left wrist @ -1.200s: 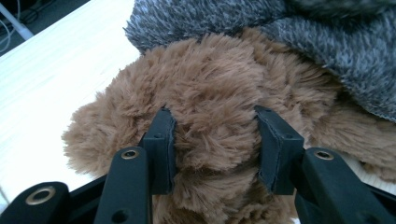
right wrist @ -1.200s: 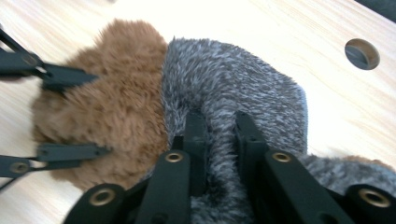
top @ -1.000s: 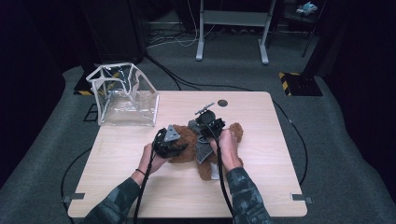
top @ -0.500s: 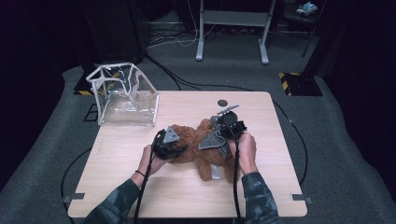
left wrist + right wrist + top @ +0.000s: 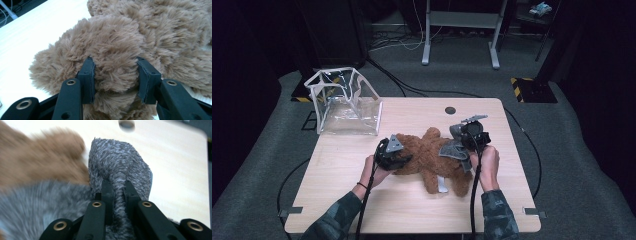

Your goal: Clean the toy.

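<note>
A brown plush teddy bear (image 5: 427, 156) lies in the middle of the wooden table (image 5: 362, 205). My left gripper (image 5: 401, 159) is at its left end, and in the left gripper view (image 5: 116, 75) the jaws press into a thick fold of brown fur (image 5: 112, 45). My right gripper (image 5: 458, 149) is at the bear's right side. Its jaws (image 5: 117, 192) are shut on a fold of grey fuzzy cloth (image 5: 120, 157), which stands up between the pads. The same grey cloth (image 5: 452, 149) drapes over the bear's right part. Brown fur (image 5: 37, 165) is blurred to the left in the right gripper view.
A clear plastic bag with white edging (image 5: 344, 102) stands open at the table's back left corner. A dark round hole (image 5: 450, 110) is in the tabletop behind the bear. A pale strap (image 5: 441, 184) lies by the bear's lower legs. Cables trail from both grippers toward the front edge.
My right gripper has moved to the right over the bear, carrying the grey cloth with it. The left gripper and the bear's left end have stayed put.
</note>
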A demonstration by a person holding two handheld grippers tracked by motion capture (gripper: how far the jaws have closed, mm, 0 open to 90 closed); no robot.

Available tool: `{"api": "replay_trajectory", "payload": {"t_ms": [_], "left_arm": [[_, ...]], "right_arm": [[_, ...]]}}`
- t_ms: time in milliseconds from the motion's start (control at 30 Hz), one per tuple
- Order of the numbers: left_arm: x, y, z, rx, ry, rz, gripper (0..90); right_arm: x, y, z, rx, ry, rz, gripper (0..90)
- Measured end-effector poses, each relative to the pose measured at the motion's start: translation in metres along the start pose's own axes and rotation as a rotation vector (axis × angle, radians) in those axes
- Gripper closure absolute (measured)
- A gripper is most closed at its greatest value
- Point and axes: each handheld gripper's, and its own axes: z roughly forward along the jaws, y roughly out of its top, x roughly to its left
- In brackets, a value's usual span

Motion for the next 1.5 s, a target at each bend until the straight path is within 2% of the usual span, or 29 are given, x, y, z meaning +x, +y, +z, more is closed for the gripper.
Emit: {"api": "replay_trajectory", "payload": {"t_ms": [67,133,267,333,400,500,567,633,700,767,900,1100,1300,1367,1433,1500], "left_arm": [[-0.001,0.001,0.0,0.003,0.008,0.009,55.4],[-0.001,0.002,-0.001,0.002,0.006,0.011,55.3],[-0.001,0.002,-0.001,0.002,0.008,0.005,55.3],[-0.001,0.002,-0.001,0.0,0.007,0.003,55.3],[-0.001,0.002,-0.001,0.008,0.01,0.009,55.3],[-0.001,0.001,-0.002,0.007,0.004,-0.003,55.3],[0.0,0.0,-0.001,-0.005,-0.009,-0.015,55.2],[0.001,0.0,-0.001,-0.002,-0.014,-0.012,55.3],[0.001,0.0,-0.001,-0.002,-0.014,-0.014,55.3],[0.001,-0.001,-0.001,-0.001,-0.015,-0.01,55.3],[0.001,-0.001,-0.001,-0.001,-0.014,-0.009,55.3],[0.001,-0.001,-0.001,-0.002,-0.016,-0.007,55.3],[0.001,-0.001,-0.001,-0.003,-0.013,-0.009,55.2],[0.001,-0.001,-0.001,-0.004,-0.011,-0.009,55.2],[0.001,-0.001,-0.001,-0.004,-0.01,-0.013,55.2],[0.001,-0.001,-0.001,-0.004,-0.009,-0.012,55.1]], "right_arm": [[0.012,0.011,-0.011,-0.047,0.035,-0.016,82.9],[0.03,0.021,-0.018,-0.07,0.065,-0.05,82.9],[0.07,0.037,-0.018,-0.088,0.127,-0.115,82.7],[0.085,0.041,-0.008,-0.073,0.153,-0.158,82.7],[0.1,0.042,0.011,-0.035,0.166,-0.197,82.6],[0.11,0.036,0.035,0.045,0.151,-0.225,82.7],[0.108,0.03,0.044,0.049,0.13,-0.245,82.8],[0.101,0.027,0.044,0.041,0.138,-0.219,82.8],[0.096,0.025,0.039,0.044,0.089,-0.231,82.8],[0.089,0.024,0.037,0.047,0.073,-0.229,82.8],[0.068,0.016,0.031,0.035,0.051,-0.15,82.8],[0.038,0.003,0.023,0.038,0.041,-0.08,82.8],[0.012,-0.011,0.021,0.052,0.009,-0.023,82.7],[0.006,-0.017,0.022,0.071,-0.012,-0.007,82.7],[-0.001,-0.022,0.024,0.088,-0.013,0.012,82.7],[-0.006,-0.024,0.023,0.074,-0.002,0.026,82.7]]}}
